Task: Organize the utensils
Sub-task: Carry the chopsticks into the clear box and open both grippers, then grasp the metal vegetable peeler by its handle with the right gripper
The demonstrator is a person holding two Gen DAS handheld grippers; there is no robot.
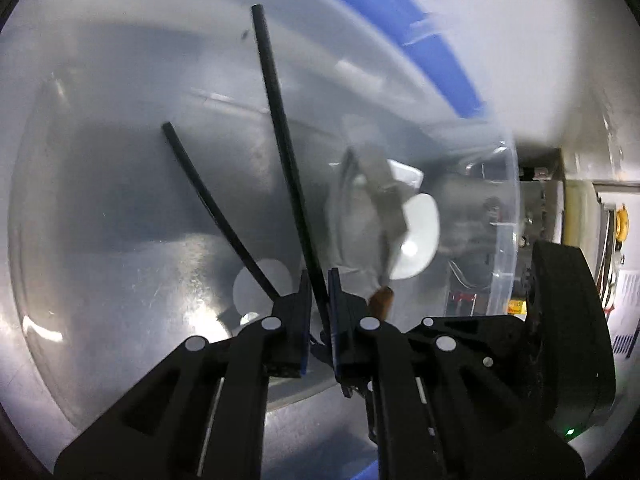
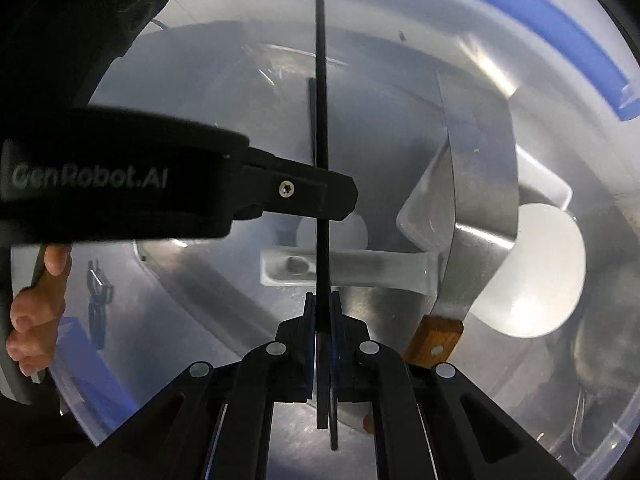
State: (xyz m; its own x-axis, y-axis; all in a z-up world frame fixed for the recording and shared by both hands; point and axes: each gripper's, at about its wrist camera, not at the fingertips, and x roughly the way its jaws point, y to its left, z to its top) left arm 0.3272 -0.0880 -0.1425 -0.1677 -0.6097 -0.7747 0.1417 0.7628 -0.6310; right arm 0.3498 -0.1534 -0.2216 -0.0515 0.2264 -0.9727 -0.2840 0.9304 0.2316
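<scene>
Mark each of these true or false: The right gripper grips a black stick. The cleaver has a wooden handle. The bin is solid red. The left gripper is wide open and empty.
1. The right gripper grips a black stick. True.
2. The cleaver has a wooden handle. True.
3. The bin is solid red. False: it is clear plastic, with a blue rim.
4. The left gripper is wide open and empty. False: it is shut on a second stick.
</scene>
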